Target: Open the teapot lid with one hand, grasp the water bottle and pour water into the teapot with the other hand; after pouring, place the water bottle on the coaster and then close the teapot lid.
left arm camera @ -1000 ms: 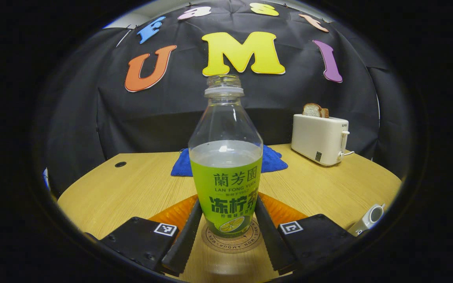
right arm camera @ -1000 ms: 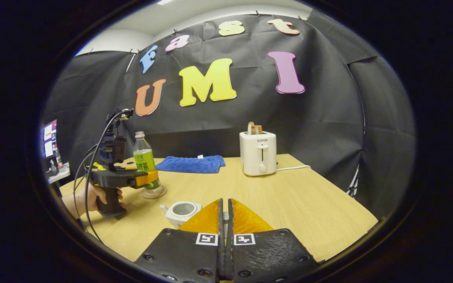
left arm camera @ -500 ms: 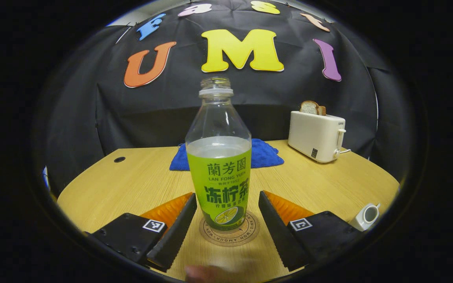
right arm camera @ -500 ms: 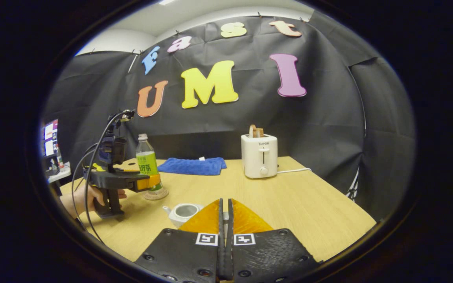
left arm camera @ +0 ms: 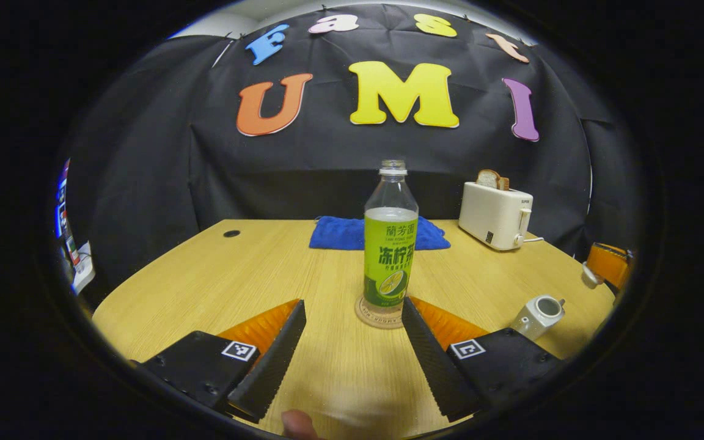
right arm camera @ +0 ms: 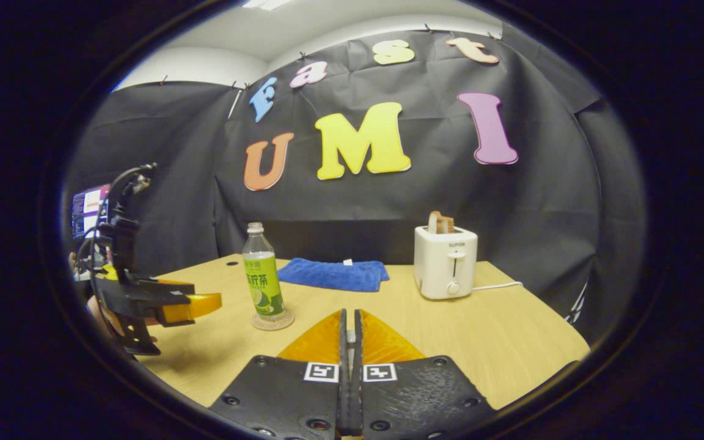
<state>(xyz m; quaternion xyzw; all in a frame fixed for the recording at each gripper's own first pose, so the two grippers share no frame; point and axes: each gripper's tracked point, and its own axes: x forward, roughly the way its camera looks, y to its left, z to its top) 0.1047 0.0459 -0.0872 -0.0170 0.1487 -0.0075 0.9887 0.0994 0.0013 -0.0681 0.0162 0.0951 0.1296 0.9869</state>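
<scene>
Now the water bottle (left arm camera: pixel 390 244) stands on its coaster (left arm camera: pixel 379 319), left gripper (left arm camera: pixel 352 342) spread; right gripper (right arm camera: pixel 350 366) pinching the lid, teapot (left arm camera: pixel 536 313) open.

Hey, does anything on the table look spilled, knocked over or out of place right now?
Nothing looks spilled or tipped. The water bottle stands upright on the coaster, uncapped. The teapot sits open with no lid on it, which fits the task at this stage. The towel and toaster sit normally.
</scene>
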